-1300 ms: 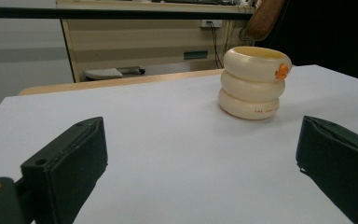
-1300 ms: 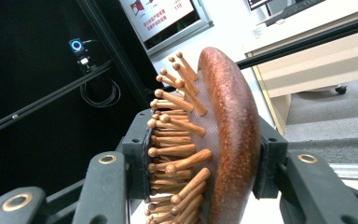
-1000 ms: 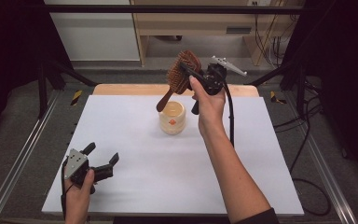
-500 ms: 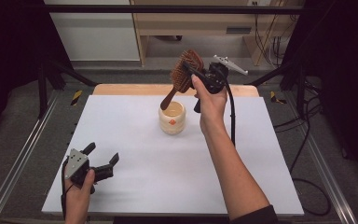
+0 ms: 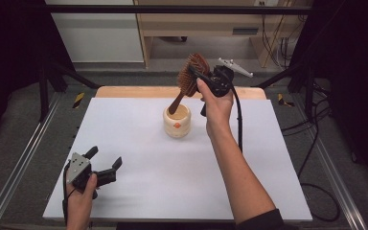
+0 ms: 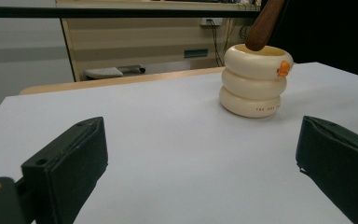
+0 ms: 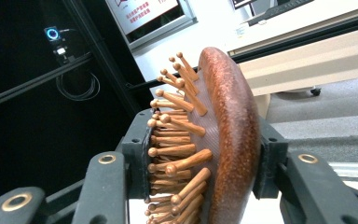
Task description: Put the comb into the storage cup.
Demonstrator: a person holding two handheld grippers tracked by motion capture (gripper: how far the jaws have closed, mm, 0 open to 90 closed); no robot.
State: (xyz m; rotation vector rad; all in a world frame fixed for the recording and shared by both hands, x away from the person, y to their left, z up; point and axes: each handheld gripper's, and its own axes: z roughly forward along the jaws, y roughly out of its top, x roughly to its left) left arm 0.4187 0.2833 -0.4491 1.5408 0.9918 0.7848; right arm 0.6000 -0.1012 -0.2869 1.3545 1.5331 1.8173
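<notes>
- The right gripper [image 5: 197,76] is raised over the far middle of the white table [image 5: 172,167], with the person's forearm reaching up to it from the bottom of the high view.
- Its jaws are clenched on the head of a wooden hairbrush [image 5: 190,76]; in the right gripper view the brush [image 7: 214,140] sits between the two black pads, one pad against the smooth brown back, the other against the side with the wooden pegs (their round tips point toward the left of that view).
- The brush is tilted: its head is up at the gripper and its handle slants down and toward the left of the high view.
- The end of the handle is at the mouth of a cream cup [image 5: 177,121] that stands upright on the table; the left gripper view shows the dark handle tip [image 6: 265,23] just at the cup's rim, though whether it touches the rim I cannot tell.
- The cup [image 6: 254,81] looks like three stacked rings and has a small orange mark near its top edge.
- The left gripper [image 5: 106,166] is held low at the near left corner of the table, well apart from the cup.
- Its jaws are released, standing wide with bare white table between them in the left gripper view.
- A black cable [image 5: 239,124] trails from the right gripper down along the forearm.
</notes>
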